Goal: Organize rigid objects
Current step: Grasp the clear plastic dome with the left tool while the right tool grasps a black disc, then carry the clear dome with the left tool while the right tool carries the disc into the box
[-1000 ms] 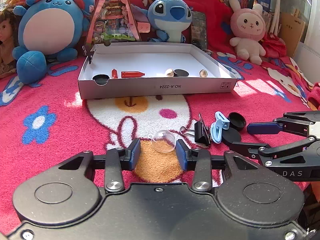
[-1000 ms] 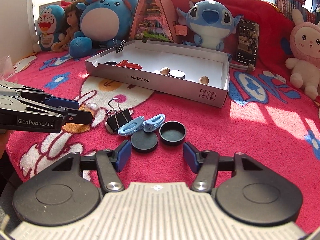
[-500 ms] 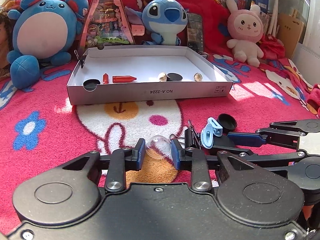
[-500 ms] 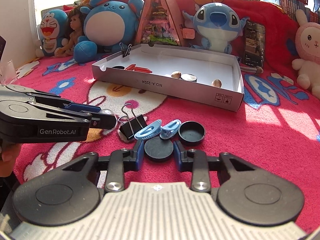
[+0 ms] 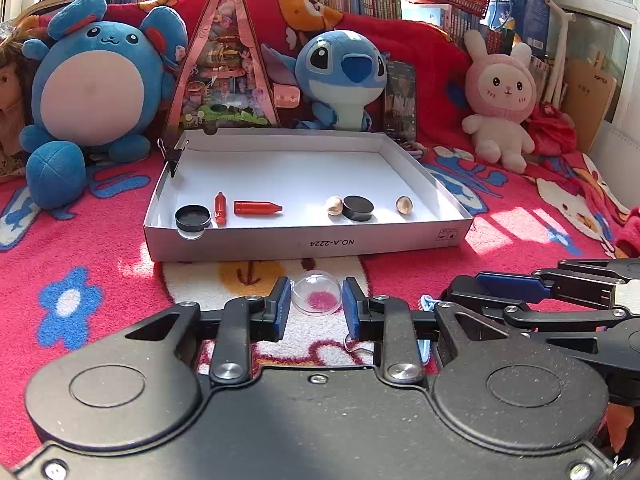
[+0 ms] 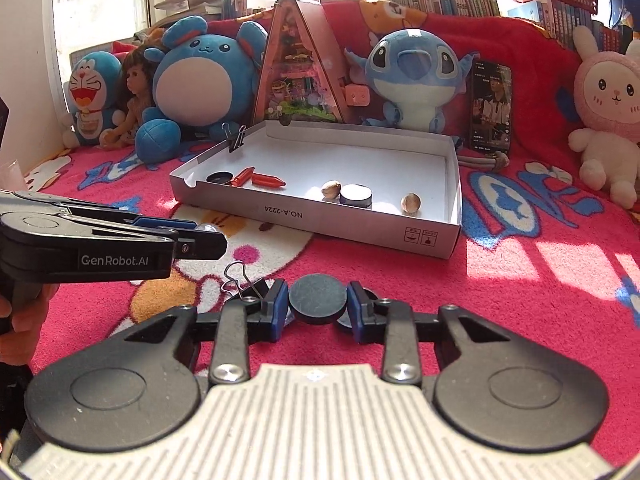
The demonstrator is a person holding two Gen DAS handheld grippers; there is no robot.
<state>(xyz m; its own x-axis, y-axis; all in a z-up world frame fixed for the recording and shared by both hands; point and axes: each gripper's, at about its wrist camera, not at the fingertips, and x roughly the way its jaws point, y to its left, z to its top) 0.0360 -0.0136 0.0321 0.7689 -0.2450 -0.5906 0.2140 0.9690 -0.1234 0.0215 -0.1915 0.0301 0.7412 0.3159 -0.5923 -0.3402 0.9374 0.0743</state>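
My left gripper (image 5: 316, 300) is shut on a clear plastic half-dome (image 5: 317, 294) and holds it above the blanket in front of the white cardboard box (image 5: 308, 242). My right gripper (image 6: 318, 306) is shut on a black round lid (image 6: 318, 299), lifted off the blanket. The box holds a black cap (image 5: 193, 217), two red crayon-like pieces (image 5: 256, 207), a black disc (image 5: 358, 208) and two nut shells (image 5: 334, 205). A black binder clip (image 6: 244, 286) lies just left of the right gripper. The left gripper also shows in the right wrist view (image 6: 208, 240).
Plush toys line the back: a blue round one (image 5: 92, 92), Stitch (image 5: 342, 76) and a pink rabbit (image 5: 500, 100). A triangular diorama (image 5: 226, 76) and a phone (image 6: 490, 106) stand behind the box. A binder clip (image 5: 173, 158) grips the box's left wall.
Both grippers closed, the left on the clear dome and the right on the black lid, then lifted them and moved toward the box.
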